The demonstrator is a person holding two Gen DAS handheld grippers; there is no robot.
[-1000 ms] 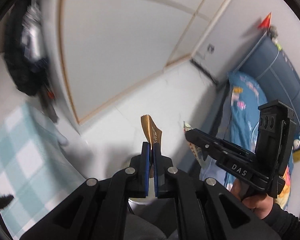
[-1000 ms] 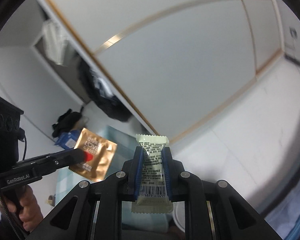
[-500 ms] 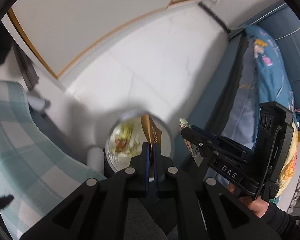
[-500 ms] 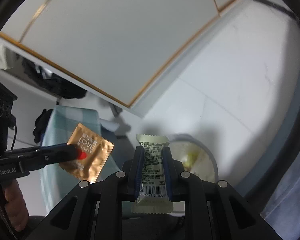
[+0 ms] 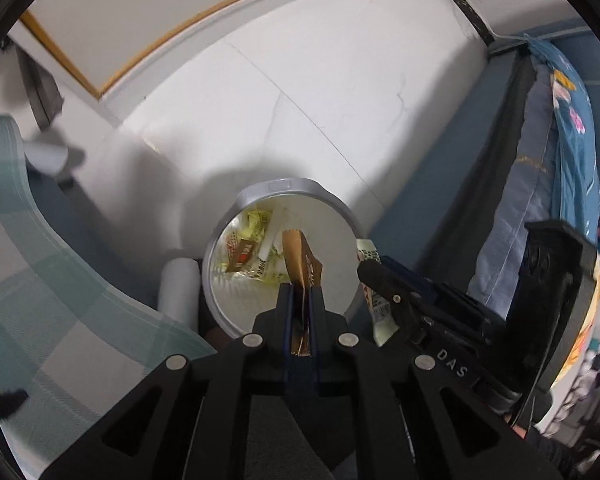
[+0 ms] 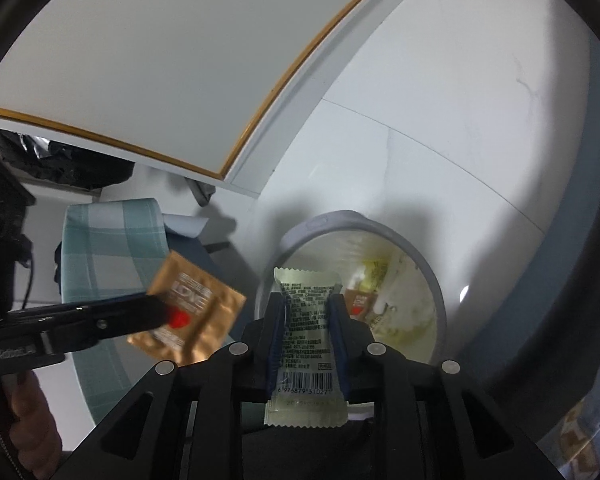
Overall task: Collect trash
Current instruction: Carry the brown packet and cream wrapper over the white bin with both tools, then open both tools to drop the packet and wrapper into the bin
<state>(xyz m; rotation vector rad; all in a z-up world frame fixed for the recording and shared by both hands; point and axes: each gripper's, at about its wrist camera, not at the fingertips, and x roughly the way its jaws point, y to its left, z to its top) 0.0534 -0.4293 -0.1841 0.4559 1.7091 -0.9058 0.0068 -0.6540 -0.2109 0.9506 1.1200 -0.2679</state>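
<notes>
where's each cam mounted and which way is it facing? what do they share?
Left wrist: on the left gripper, facing down into the trash bin; gold wrapper between its opening jaws, right gripper beside it.
Right wrist: on the right gripper, angled down at the bin; pale green wrapper between its opening jaws, a hand showing.
Shared: bin, both wrappers, checked cloth.
</notes>
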